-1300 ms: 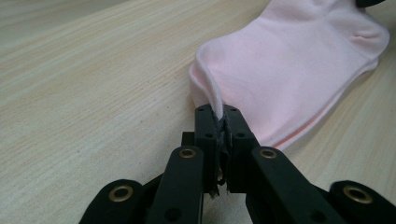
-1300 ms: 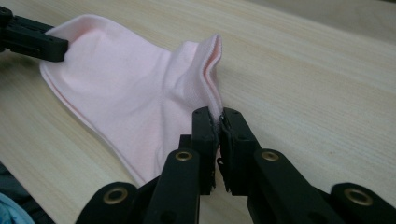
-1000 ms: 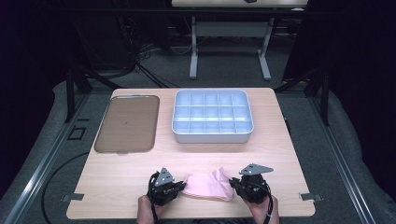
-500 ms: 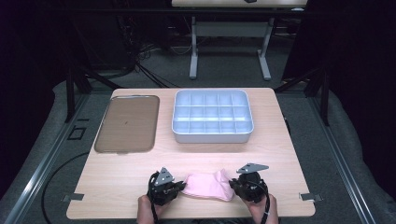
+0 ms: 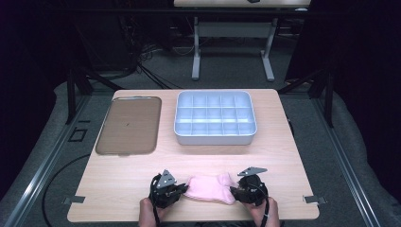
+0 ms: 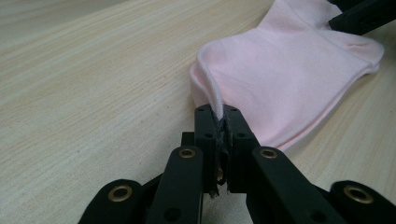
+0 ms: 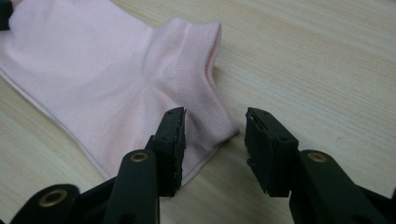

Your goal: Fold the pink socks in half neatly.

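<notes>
Pale pink cotton sock lay flat on wooden surface near front edge. Left claw clamped on sock edge. Right claw jaws just opening, parted astride cuff, gripping nothing. Advised: keep left pinch firm, withdraw right claw clear without dragging fabric.

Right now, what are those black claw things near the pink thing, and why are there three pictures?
A person sits at a wooden table and holds a tool in each hand. Each tool is a gripper with two black jaws that pinch like tongs. One picture comes from a camera high above the table. The other two come from small cameras riding on the grippers, so you look along their jaws.

The pink thing is a sock, lying flat near the person. The left gripper is shut on one end of the sock. The right gripper has just been opening its jaws; the sock's cuff lies between them, let go.

Farther back sit a brown tray and a pale blue box with many compartments.
</notes>
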Available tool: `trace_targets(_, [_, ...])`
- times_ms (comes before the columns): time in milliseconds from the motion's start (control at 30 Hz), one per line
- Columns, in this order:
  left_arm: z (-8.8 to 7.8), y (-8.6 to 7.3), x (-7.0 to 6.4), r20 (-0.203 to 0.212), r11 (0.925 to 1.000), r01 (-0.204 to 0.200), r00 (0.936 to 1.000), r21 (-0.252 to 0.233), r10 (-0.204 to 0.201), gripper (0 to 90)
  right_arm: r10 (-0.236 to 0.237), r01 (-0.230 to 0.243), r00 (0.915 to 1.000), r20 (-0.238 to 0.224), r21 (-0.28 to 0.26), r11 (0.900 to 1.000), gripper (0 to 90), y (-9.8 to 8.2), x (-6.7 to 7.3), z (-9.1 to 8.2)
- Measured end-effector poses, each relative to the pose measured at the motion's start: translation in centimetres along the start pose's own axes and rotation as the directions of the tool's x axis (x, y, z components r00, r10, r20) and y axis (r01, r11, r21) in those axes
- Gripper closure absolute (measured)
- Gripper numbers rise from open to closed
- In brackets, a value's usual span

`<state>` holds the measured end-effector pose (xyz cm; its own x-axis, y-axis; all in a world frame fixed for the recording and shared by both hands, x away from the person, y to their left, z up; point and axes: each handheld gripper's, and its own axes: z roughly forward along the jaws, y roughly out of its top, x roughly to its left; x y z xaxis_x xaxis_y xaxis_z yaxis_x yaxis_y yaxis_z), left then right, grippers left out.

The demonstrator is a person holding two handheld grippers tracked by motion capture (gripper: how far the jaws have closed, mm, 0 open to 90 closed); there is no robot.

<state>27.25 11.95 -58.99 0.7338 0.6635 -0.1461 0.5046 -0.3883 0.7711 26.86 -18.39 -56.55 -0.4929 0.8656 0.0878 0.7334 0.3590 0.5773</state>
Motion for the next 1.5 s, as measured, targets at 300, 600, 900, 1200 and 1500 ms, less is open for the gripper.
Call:
trace_targets(300, [0.0,0.0,-0.1,-0.008,0.9999,-0.010,0.9999,0.002,0.010,86.2,0.006,-0.005,0.9995,-0.031,0.055,0.998,75.9,1.1,-0.2,0.3])
trace_targets(600, [0.0,0.0,-0.1,-0.008,1.0000,-0.007,0.9999,0.000,0.007,86.0,0.060,-0.057,0.9943,-0.088,0.031,0.998,83.1,0.7,-1.1,0.3])
trace_targets(900, [0.0,0.0,-0.2,-0.016,0.9999,-0.014,0.9998,0.001,0.014,85.6,-0.021,0.021,0.9994,-0.026,-0.009,1.000,82.8,1.3,0.5,-1.6])
trace_targets(1200, [0.0,0.0,-0.2,-0.021,0.9999,-0.015,0.9997,0.000,0.015,85.6,-0.097,0.097,0.9947,0.034,-0.006,0.995,82.3,2.2,2.3,-2.6])
trace_targets(1500, [0.0,0.0,-0.2,-0.024,0.9998,-0.018,0.9995,0.001,0.018,85.5,-0.156,0.156,0.9868,0.044,0.004,0.988,82.2,3.1,3.9,-3.0])
